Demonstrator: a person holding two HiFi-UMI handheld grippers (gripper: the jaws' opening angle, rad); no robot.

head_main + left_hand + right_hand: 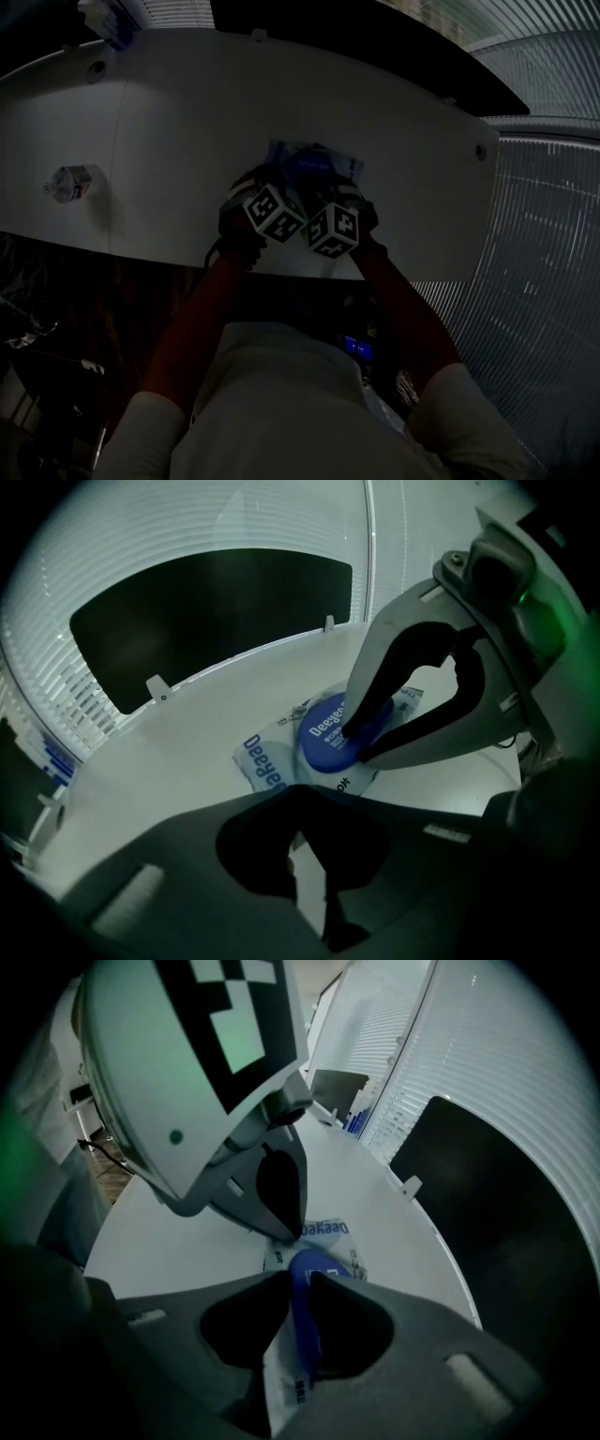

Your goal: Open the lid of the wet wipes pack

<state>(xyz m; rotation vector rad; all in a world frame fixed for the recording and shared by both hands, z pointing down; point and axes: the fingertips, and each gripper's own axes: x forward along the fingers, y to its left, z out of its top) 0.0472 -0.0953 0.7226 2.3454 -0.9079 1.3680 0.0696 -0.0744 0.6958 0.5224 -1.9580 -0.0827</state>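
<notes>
The wet wipes pack [314,161] lies on the white table [187,122], just beyond both marker cubes. Its round blue lid [323,744] faces up. My right gripper [358,742] has one fingertip on top of the lid's edge and one under it. In the right gripper view the lid [309,1267] stands edge-on between my right gripper's [298,1309] jaws, which are shut on it. My left gripper [283,1232] comes down on the printed end of the pack [328,1230]. A pale strip of wrapper shows in the narrow gap of the left gripper [305,852].
A small clear bottle [70,183] lies on the table's left end. A dark panel [206,611] and ribbed blinds [309,517] stand behind the table. The table's near edge [281,272] runs just under both hands.
</notes>
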